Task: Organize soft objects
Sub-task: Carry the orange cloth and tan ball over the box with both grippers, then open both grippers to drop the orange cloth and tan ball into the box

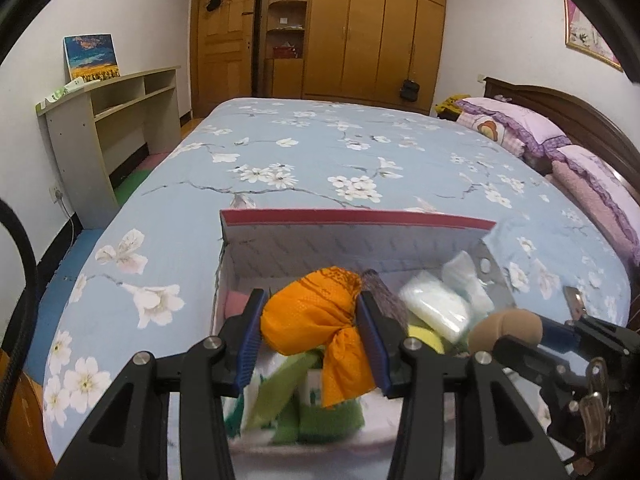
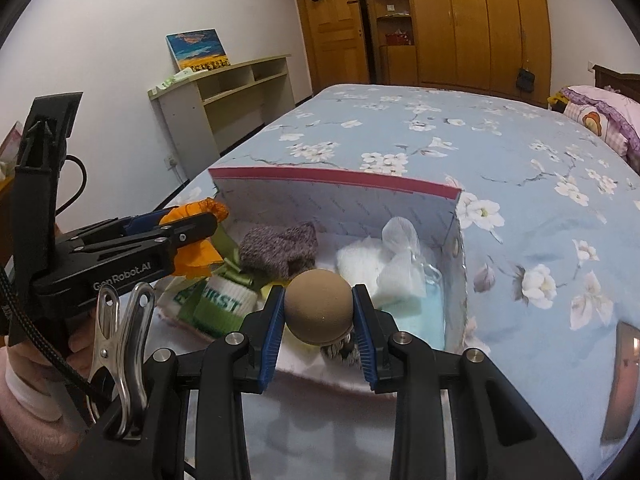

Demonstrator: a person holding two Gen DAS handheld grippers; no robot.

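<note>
Over the open box (image 1: 360,220) on the bed (image 1: 320,152), both grippers hold something soft. The left gripper (image 1: 312,336) has its 2 blue fingers (image 1: 250,338) pressed on an orange bag (image 1: 308,312). The bag's knotted tail hangs straight down between the fingers, toward the green things in the box. The right gripper (image 2: 319,312) has its 2 fingers (image 2: 272,328) pressed on a brown ball (image 2: 319,306).

The main thing for the next move is what is under each one. The bag is over the left part of the box, above the green and white sock (image 2: 224,304). The ball is over the near middle of the box, with the gray sock (image 2: 280,250) behind it and the white pouches (image 2: 396,264) to its right. So both things look set to go straight down, I think.

The 2 grippers are side by side and near each other, left one by the left wall, right one more to the middle. The bag's long way is up and down, so its tail would touch first. The ball is round, so it may roll once let go. The back wall of the box stands tall and should stop it.
</note>
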